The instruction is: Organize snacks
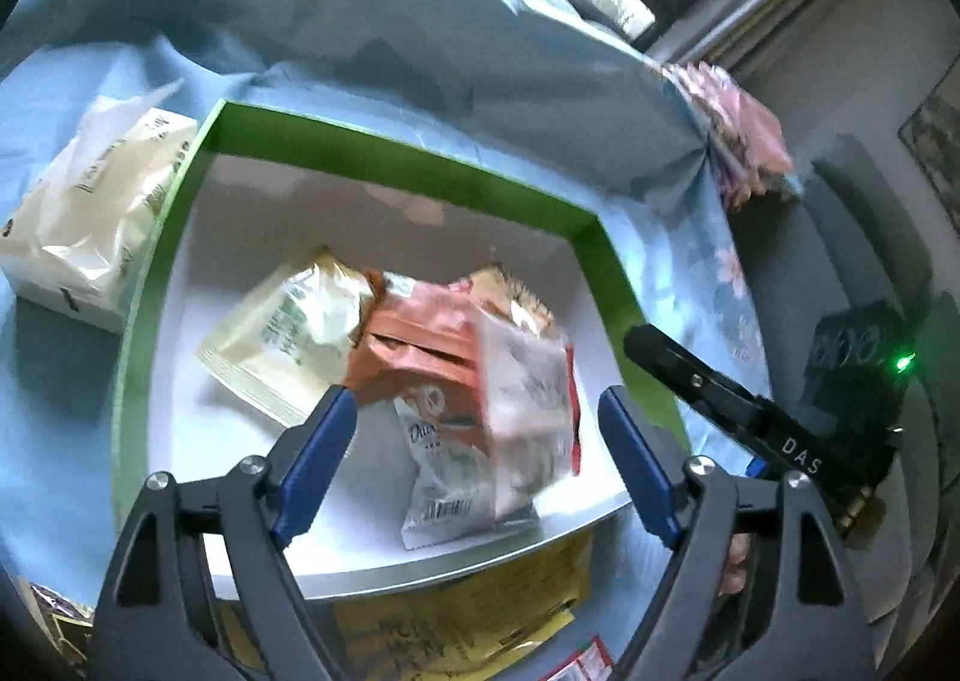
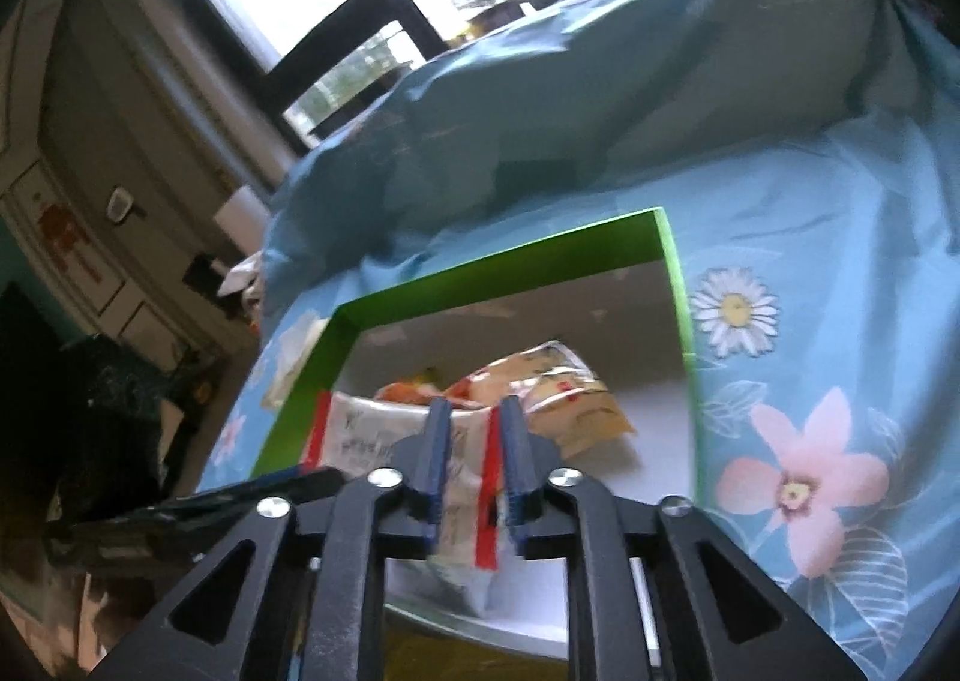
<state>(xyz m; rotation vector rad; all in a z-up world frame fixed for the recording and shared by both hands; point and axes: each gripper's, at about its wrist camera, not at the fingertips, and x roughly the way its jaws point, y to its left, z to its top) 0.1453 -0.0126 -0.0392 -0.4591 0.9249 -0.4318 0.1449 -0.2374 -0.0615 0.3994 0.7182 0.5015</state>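
A green-rimmed box [image 1: 390, 159] with a white inside lies on a blue floral cloth. In it lie a cream packet [image 1: 288, 333], an orange packet [image 1: 414, 345] and a white barcoded packet [image 1: 444, 477]. A blurred white packet with red edges [image 1: 528, 399] sits on top of the pile. My left gripper [image 1: 474, 396] hangs over the box's near side, open wide and touching nothing. The right wrist view shows the box [image 2: 498, 255] and the red-edged packet [image 2: 360, 435], whose red edge runs loosely between the narrowly parted pads of my right gripper [image 2: 475, 402]. A black finger [image 1: 690, 375] of the right gripper reaches in from the right.
A white tissue pack [image 1: 90, 213] lies left of the box. A yellow packet [image 1: 468, 609] and a small red-and-white packet [image 1: 582, 663] lie in front of its near edge. Behind it rises a cloth-covered block [image 1: 420, 51]. Floral cloth [image 2: 810, 321] spreads to the right.
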